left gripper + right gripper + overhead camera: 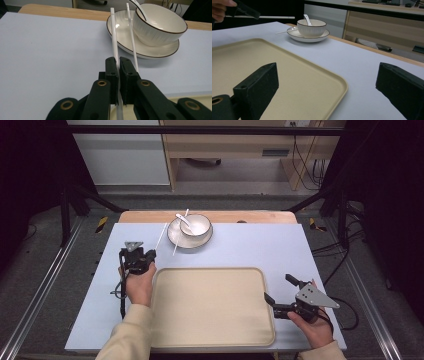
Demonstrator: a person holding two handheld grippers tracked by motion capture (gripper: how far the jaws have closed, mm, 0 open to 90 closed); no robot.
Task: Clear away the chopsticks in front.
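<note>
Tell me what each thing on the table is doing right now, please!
left gripper: shut on one white chopstick, held up off the table.
held chopstick: clamped, pointing toward the plate.
other chopstick: lying with its far end on the plate rim.
bowl: upright on the plate, spoon inside.
spoon: leaning in the bowl.
plate: flat on the table.
tray: flat, empty.
right gripper: open, holding nothing.
</note>
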